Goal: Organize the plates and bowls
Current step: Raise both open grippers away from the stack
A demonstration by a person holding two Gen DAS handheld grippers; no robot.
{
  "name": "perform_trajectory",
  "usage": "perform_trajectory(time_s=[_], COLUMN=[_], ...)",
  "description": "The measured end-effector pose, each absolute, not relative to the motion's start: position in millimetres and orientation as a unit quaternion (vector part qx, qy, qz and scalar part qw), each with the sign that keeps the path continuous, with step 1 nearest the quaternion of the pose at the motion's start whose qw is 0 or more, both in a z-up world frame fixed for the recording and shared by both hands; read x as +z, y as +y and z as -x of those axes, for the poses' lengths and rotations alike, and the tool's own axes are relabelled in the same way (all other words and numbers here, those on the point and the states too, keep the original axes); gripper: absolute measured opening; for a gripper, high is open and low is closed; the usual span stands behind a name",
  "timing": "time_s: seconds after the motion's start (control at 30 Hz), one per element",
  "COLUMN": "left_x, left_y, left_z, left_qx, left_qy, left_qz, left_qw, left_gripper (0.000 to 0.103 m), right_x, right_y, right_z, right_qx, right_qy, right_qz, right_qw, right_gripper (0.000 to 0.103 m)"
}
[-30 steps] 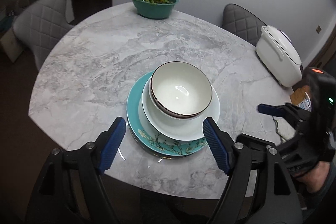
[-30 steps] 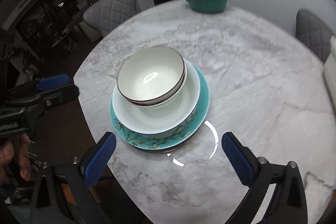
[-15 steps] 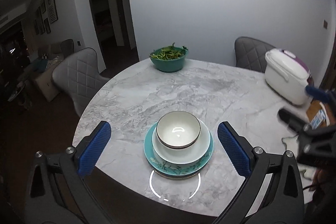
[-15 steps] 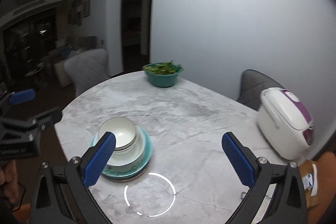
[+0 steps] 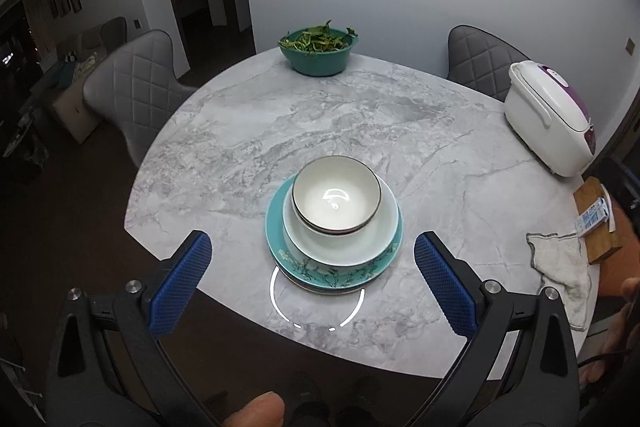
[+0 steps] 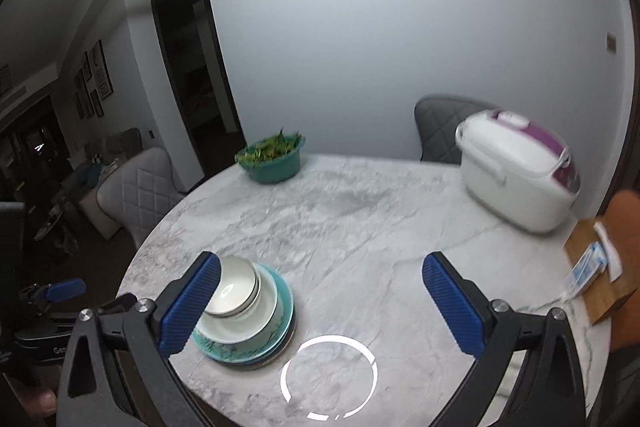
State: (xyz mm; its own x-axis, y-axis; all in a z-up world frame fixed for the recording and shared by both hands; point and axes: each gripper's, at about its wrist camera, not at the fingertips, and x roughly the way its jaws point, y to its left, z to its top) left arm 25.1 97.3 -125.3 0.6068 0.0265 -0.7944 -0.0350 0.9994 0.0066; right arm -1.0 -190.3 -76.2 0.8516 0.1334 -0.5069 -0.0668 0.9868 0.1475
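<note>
At the far left, a grey quilted chair (image 5: 132, 87) stands just beside the round grey-white marble table (image 5: 240, 131). The left gripper (image 5: 312, 283) hovers over the table's near edge with its blue-padded fingers (image 5: 180, 283) spread wide and grasping nothing. Between those fingers and a little beyond them sits the stack: a dark-rimmed white ceramic bowl (image 5: 336, 195) nested on another like it, both inside a wider white bowl (image 5: 340, 247), which rests on a teal plate with a blossom pattern (image 5: 332, 273); a further dark plate edge shows beneath it. The stack is upright, near the table's front edge. At the far side of the table stands a teal bowl of green leaves (image 5: 316, 51). In the right wrist view the right gripper (image 6: 320, 303) is likewise released, its fingers (image 6: 452, 303) wide apart over bare marble, with the stack just behind its left finger. Farther right, a second grey chair (image 5: 480, 59) sits behind a white rice cooker with a purple lid (image 5: 548, 119), and a crumpled white cloth (image 5: 560, 271) lies beside a wooden box (image 5: 596, 223) at the table's right edge.
</note>
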Motion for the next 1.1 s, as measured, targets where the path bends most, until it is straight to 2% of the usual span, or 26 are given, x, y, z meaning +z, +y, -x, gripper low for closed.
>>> perform_trajectory(time_s=[0.13, 0.23, 0.53, 0.63, 0.77, 0.9, 1.1], left_x=[-126, -125, -131, -132, -131, -129, -123], left_y=[96, 101, 100, 93, 78, 80, 82], left_z=[-19, -15, -4, 0, 4, 6, 12], left_qx=[0.026, 0.023, 0.028, 0.023, 0.045, 0.027, 0.032], left_qy=[0.436, 0.44, 0.453, 0.458, 0.454, 0.457, 0.451], left_qz=[-0.015, 0.008, 0.015, 0.002, -0.053, -0.027, -0.022], left_qw=[0.899, 0.898, 0.891, 0.889, 0.888, 0.889, 0.892], left_gripper=[0.103, 0.103, 0.103, 0.103, 0.103, 0.103, 0.103], right_x=[-66, -66, -77, -87, -90, -87, -89], right_y=[-180, -180, -199, -191, -182, -164, -152], right_z=[26, 38, 25, 17, 26, 34, 35], right_qx=[-0.036, -0.035, 0.04, 0.054, 0.058, 0.042, 0.01], right_qy=[0.227, 0.21, 0.294, 0.337, 0.334, 0.325, 0.355], right_qz=[-0.036, -0.041, -0.121, -0.105, -0.09, -0.039, -0.015], right_qw=[0.973, 0.976, 0.947, 0.934, 0.937, 0.944, 0.935], right_gripper=[0.103, 0.103, 0.103, 0.103, 0.103, 0.103, 0.103])
